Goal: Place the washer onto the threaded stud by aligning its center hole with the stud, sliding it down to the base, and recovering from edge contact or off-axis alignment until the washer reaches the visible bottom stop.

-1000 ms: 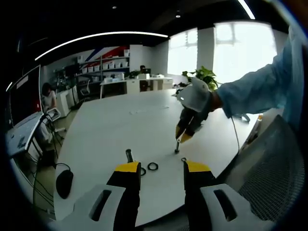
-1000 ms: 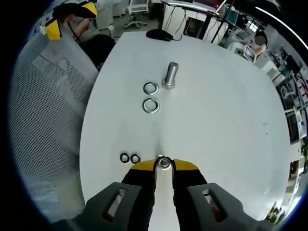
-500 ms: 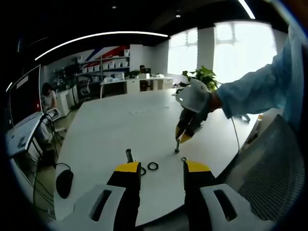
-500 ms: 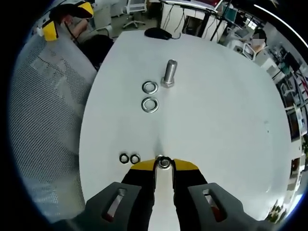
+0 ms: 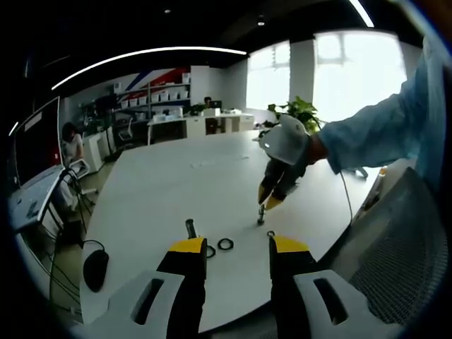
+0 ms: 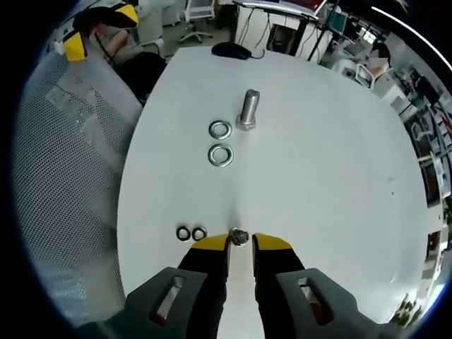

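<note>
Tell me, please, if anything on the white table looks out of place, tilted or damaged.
Nothing stands out. The large bolt stands upright on the table, with two large washers lying flat beside it. Two small dark washers lie flat near the right gripper, whose jaws stand slightly apart around a small stud. I see no damage.

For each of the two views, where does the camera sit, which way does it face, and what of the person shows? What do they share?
Left gripper view: rides the left gripper, facing across the white table toward the windows; a blue sleeve and the right gripper come in from the right.
Right gripper view: rides the right gripper, looking down the table past a small stud to the large bolt.
Shared: the bolt, ring washers and a black mouse.
</note>
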Demonstrator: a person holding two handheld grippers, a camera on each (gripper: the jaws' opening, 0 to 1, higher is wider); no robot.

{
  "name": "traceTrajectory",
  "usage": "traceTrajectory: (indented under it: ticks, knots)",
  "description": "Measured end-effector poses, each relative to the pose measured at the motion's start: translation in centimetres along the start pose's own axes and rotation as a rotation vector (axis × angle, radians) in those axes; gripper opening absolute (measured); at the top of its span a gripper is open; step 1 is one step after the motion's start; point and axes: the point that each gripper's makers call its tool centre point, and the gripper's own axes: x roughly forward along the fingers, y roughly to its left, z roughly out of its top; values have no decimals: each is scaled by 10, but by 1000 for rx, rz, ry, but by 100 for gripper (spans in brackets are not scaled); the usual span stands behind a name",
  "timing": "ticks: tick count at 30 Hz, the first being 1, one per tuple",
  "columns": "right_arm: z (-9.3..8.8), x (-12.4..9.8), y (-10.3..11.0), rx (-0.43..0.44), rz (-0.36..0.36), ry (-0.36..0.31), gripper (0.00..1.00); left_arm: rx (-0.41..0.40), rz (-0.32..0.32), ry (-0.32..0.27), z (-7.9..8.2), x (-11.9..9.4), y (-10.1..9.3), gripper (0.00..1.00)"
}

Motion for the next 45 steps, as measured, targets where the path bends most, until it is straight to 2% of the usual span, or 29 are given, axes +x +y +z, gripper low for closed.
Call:
traceTrajectory:
  ticks: [3, 5, 21, 38, 45]
  knots:
    - [0, -1, -1, -3, -5, -2, 13, 1, -1, 1, 0, 0, 0, 33]
    - [-1, -2, -1, -6, -2, 0, 9, 1, -1, 0, 0, 0, 0, 33]
    - [-4, -3, 1, -18, 2, 10, 8, 2, -2, -1, 0, 0, 0, 33]
    - [-15, -7, 4, -33, 10, 52, 8, 4, -7, 5, -1, 1, -1, 33]
    - [-12, -6, 4, -8, 5, 44, 9, 4, -5, 9, -1, 1, -1, 33]
